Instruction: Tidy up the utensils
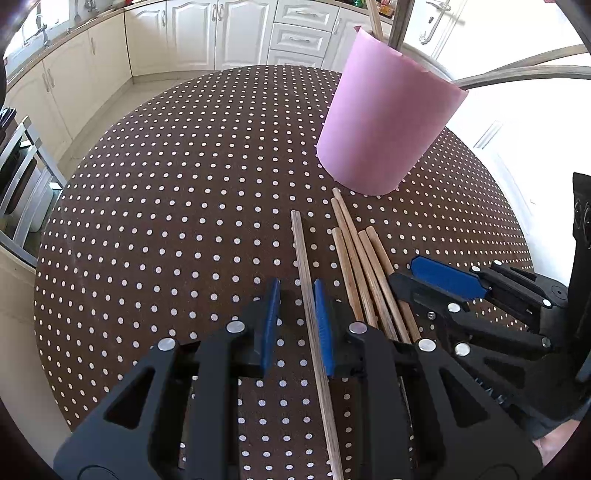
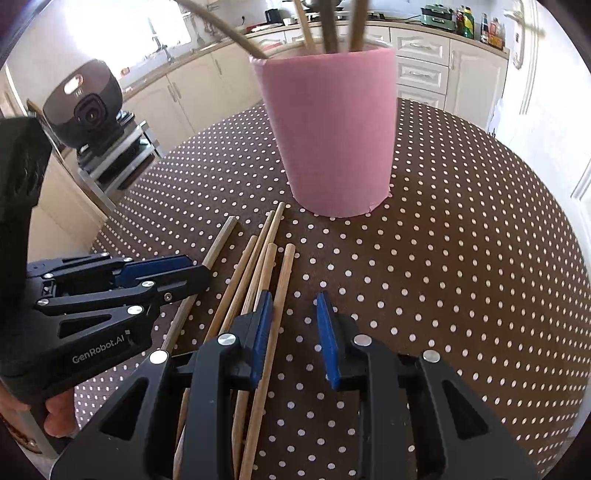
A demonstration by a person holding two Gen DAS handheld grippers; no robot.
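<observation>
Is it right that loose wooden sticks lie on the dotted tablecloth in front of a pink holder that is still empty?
Not quite: the pink holder is not empty. The right wrist view shows several sticks standing in it, rising past its rim. The rest holds: loose wooden sticks lie on the dotted tablecloth in front of it.

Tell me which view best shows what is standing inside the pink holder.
The right wrist view: the pink holder faces the camera with several sticks rising from its rim. The left wrist view shows the holder tilted at the edge, with only one stick top visible behind it.
</observation>
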